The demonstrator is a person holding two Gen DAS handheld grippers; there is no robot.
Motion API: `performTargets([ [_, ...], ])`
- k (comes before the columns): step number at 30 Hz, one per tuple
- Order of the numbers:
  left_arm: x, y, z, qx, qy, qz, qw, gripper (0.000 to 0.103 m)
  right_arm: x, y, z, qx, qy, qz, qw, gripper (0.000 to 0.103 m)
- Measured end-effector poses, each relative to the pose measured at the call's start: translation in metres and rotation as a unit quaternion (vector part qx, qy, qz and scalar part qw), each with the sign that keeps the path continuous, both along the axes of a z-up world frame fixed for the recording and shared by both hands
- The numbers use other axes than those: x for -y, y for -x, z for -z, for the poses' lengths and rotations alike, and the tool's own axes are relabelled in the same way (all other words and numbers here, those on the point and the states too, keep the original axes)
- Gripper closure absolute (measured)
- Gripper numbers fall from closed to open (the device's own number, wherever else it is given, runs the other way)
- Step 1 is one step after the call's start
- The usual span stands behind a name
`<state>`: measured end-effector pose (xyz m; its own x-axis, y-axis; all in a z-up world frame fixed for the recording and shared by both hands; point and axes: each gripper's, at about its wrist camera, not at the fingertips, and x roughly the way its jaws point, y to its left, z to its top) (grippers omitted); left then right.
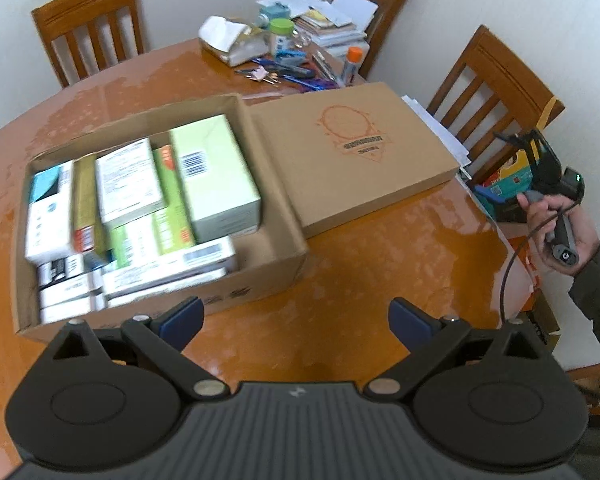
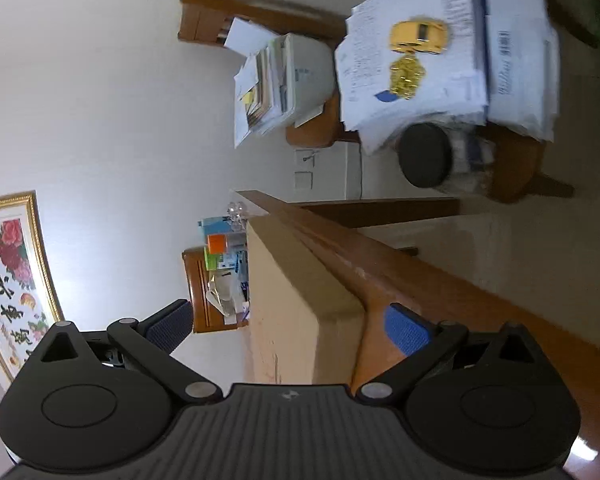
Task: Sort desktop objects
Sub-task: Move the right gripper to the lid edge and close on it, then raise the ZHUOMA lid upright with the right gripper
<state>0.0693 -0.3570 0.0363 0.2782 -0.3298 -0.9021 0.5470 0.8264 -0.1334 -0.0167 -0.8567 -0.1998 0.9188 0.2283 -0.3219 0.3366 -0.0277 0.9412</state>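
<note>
Above the table (image 1: 340, 264), left tongs (image 1: 294, 318) gape wide, empty (right tongs (image 2: 288, 330) likewise, straddling the lid (image 2: 300, 300)).

Your open cardboard box (image 1: 280, 216) sits on the table, packed with small cartons lying flat and overlapping: a pale green carton (image 1: 216, 176) with a barcode on top, a white printed carton (image 1: 128, 180) beside it, white ones along the near edge. Its lid (image 1: 352, 152) lies flat, touching the box's right side, with an orange emblem printed on it.
</note>
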Motion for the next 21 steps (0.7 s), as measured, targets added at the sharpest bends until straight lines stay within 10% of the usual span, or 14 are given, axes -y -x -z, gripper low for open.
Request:
performTargets([
  [21, 0.145, -0.074, 0.09, -0.055, -0.076, 0.035, 0.9949, 0.005, 0.015, -0.094, -0.024, -0.015, 0.1, -0.244, 0.965, 0.0],
])
